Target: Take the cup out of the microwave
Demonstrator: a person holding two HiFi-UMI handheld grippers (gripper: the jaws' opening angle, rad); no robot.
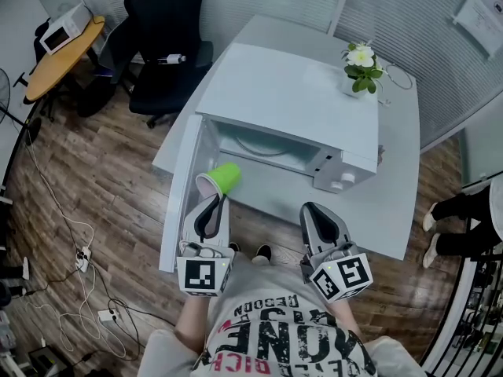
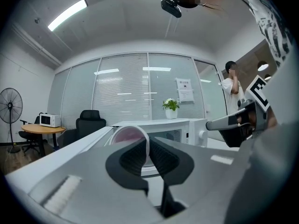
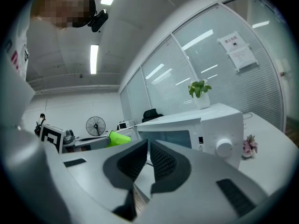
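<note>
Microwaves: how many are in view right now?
2. The open microwave stands on the white table; the second microwave sits on the round wooden table at far left. None seems hidden.

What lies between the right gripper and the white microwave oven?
Only bare white table top, as the head view shows; the green plastic cup is aside in the left gripper.
</note>
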